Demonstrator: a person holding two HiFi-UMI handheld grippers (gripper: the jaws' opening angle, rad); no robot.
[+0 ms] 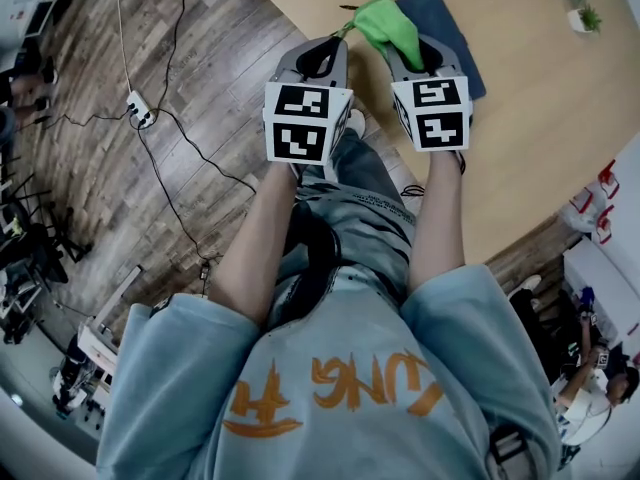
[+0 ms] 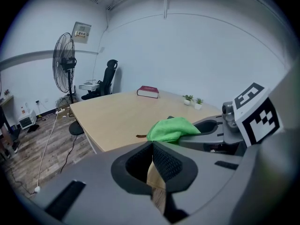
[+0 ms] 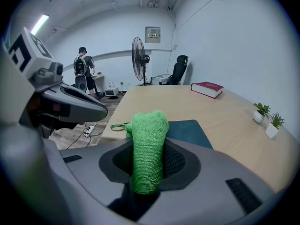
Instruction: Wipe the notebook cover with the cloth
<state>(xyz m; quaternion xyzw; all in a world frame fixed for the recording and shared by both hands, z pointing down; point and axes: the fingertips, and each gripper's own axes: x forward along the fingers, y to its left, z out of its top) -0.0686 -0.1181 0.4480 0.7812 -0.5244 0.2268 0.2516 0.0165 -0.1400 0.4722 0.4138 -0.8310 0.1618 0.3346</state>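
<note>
Checking grip: what holds the cloth [image 3: 149,135]?
– Right gripper [image 3: 148,165], jaws clamped on it; left gripper [image 2: 152,165] closed, empty.
Notebook [image 3: 190,132]?
– Flat on table [image 3: 234,116], near the edge, just beyond the cloth; cloth raised, contact not evident; wiping judged not begun; whole cover outstanding.

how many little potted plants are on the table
2. One potted plant and a second potted plant stand side by side near the table edge, right of the notebook. None seems hidden.
</note>
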